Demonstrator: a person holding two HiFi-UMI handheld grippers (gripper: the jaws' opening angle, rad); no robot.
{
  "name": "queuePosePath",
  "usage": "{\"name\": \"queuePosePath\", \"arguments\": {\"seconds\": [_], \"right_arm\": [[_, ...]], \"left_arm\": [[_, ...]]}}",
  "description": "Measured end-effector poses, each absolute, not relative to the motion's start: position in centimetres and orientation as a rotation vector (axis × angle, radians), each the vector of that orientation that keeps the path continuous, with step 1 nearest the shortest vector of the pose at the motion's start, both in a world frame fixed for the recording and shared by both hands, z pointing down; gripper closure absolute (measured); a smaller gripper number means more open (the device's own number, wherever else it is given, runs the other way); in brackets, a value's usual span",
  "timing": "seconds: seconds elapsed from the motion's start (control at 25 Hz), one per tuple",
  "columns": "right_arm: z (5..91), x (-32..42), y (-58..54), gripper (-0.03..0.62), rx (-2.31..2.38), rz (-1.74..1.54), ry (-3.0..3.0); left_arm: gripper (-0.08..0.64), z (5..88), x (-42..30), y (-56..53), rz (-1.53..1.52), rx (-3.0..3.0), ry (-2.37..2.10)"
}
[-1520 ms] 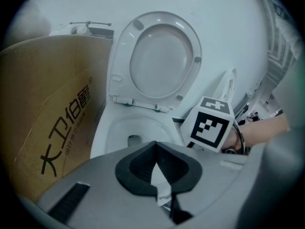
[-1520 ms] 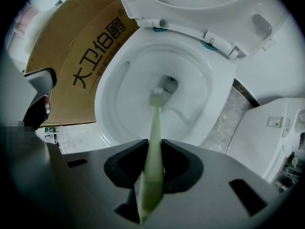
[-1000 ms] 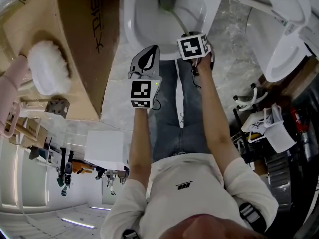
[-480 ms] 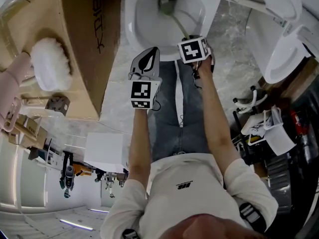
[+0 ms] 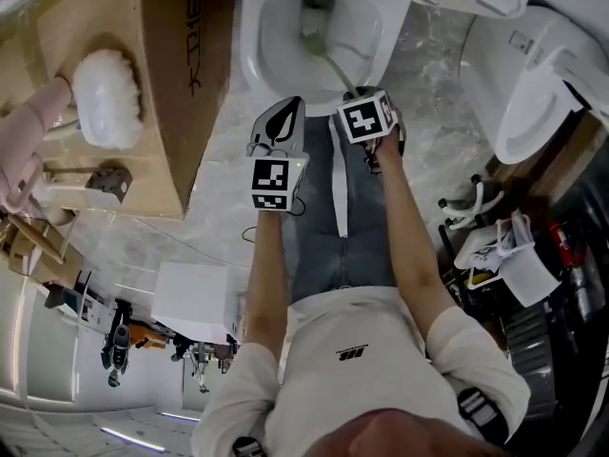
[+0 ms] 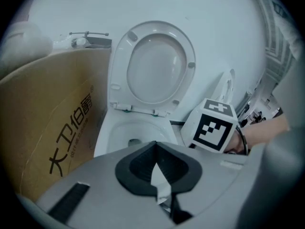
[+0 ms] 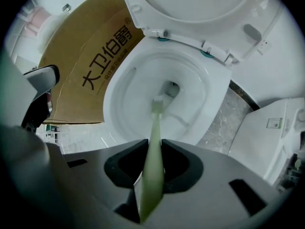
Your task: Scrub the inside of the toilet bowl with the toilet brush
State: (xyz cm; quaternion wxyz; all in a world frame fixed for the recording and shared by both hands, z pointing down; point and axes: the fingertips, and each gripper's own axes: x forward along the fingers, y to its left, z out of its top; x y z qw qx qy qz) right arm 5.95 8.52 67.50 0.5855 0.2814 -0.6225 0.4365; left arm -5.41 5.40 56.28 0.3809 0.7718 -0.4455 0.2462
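The white toilet bowl (image 5: 251,41) lies open ahead, its seat and lid (image 7: 205,8) raised. My right gripper (image 5: 356,93) is shut on the pale green handle of the toilet brush (image 5: 330,62). In the right gripper view the handle (image 7: 152,147) runs out between the jaws, and the brush head (image 7: 157,102) rests against the inner bowl wall (image 7: 121,97) just short of the drain. My left gripper (image 5: 278,114) hovers beside it over the bowl's front rim. In its own view it (image 6: 155,168) is shut with nothing in it, facing the bowl (image 6: 116,132).
A tall cardboard box (image 5: 181,65) stands tight against the toilet's left side, with a fluffy white duster (image 5: 107,98) beyond it. Another white toilet fixture (image 5: 533,93) is at the right, and a white bucket (image 5: 521,267) lies further back. The person's jeans-clad legs (image 5: 333,217) are below the grippers.
The brush head has drawn back from the drain toward the nearer bowl wall. The left gripper keeps its place beside the right one.
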Motion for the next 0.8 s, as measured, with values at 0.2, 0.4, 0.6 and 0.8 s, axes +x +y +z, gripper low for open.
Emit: {"name": "queuePosePath", "arguments": {"seconds": [0.2,0.4,0.6,0.8], "right_arm": [[64.3,5.9,8.9,0.514,0.65,0.977,-1.519],[59.8,5.7,9.3,0.514,0.649,0.914,-1.599],[54.3,5.5,8.6,0.514,0.688,0.844,-1.697],[48.5,5.2,7.4,0.514,0.728,0.767,-1.791]], "left_arm": [[0.552,53.7,-5.9,5.5,0.617,1.983,-1.182],[0.552,50.2,-6.5,5.5,0.601,2.007,-1.227],[0.552,46.0,-6.7,5.5,0.568,2.026,-1.257],[0.552,41.5,-7.1,4.9,0.522,2.054,-1.291]]}}
